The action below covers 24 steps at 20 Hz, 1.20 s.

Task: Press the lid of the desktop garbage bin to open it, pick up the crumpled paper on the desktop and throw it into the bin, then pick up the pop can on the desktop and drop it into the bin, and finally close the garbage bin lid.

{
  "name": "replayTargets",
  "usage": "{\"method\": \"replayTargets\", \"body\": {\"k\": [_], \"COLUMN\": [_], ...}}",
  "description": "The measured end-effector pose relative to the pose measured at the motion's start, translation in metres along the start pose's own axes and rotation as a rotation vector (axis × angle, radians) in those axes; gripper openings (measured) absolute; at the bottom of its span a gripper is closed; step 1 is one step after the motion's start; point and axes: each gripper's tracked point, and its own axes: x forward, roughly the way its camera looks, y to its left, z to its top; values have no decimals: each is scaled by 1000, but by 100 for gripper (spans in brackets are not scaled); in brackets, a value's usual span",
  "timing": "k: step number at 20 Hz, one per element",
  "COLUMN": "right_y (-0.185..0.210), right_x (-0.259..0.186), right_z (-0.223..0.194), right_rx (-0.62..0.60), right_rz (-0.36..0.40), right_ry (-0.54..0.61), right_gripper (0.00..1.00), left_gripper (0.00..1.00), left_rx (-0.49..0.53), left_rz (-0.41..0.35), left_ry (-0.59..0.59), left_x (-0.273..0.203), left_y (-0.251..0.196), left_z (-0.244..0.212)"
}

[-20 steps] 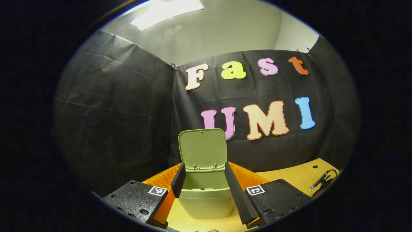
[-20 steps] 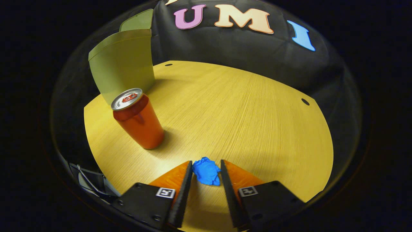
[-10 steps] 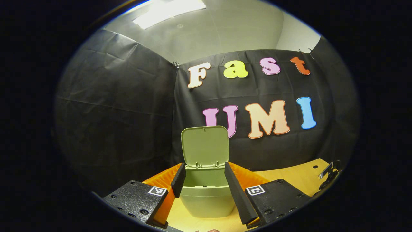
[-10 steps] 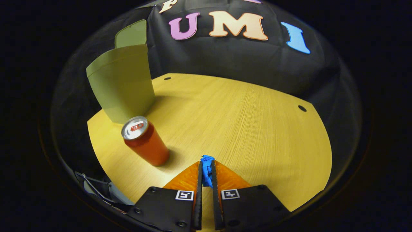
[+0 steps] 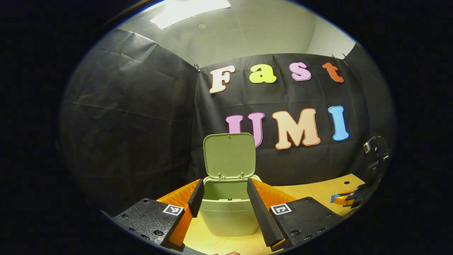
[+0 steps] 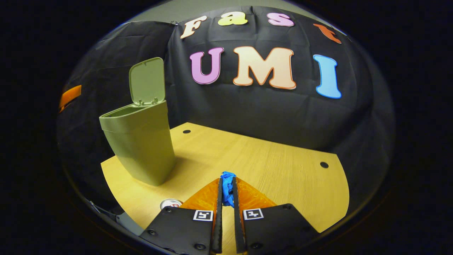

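Right gripper view: the right gripper [image 6: 226, 187] clamped the paper [image 6: 227, 184] beside the open bin [image 6: 141, 141]; the left gripper [image 5: 223, 193] stood apart.

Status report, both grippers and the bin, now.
Right gripper shut on the blue crumpled paper, above the desktop. Left gripper open before the bin, lid up. Path looks clear.

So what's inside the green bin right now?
In the left gripper view, the bin stands open, its lid up. Only the upper inner back wall shows, bare; the near rim hides the bottom.
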Motion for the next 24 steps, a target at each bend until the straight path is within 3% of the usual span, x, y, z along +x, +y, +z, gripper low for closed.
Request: {"method": "replayTargets", "body": {"k": [2,10,13,24], "right_y": [7,51,72,166], "right_x": [-1,2,5,30], "right_z": [23,98,122,171], "right_rx": [-9,-44,-57,-110], "right_rz": [11,77,107,224], "right_ry": [-42,-174,-212,-292], "right_gripper": [13,19,16,16], "left_gripper": [75,75,75,75], "left_rx": [-2,2,6,8], "left_rz": [9,38,45,104], "left_ry": [5,17,28,67], "left_x": [-1,-1,-1,1], "left_y": [7,34,46,103], "left_z": [-2,-8,-15,-34]}}
